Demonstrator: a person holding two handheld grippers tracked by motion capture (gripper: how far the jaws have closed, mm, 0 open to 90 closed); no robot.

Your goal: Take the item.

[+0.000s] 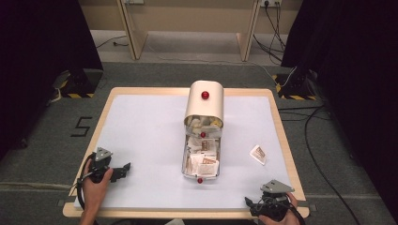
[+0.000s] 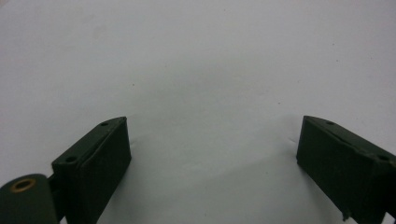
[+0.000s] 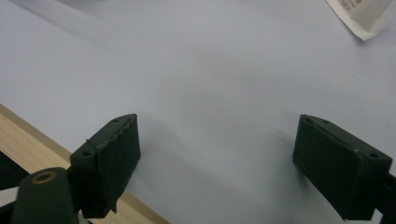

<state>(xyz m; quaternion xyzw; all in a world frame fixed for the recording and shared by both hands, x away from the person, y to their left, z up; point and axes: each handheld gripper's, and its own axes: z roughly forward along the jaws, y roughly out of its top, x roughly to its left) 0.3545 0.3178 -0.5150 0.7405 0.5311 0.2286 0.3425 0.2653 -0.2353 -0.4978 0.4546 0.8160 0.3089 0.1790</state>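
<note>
High view: packet (image 1: pixel 257 154), print unreadable.

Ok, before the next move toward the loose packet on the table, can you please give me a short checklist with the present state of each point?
1. Right gripper open, nothing between the jaws: ok.
2. Left gripper open and empty: ok.
3. Loose packet lies flat on the table, apart from the box: ok.
4. Path from right gripper to packet free: ok.
5. Box lid open, packets inside: ok.
6. Packet sealed: cannot tell.
</note>
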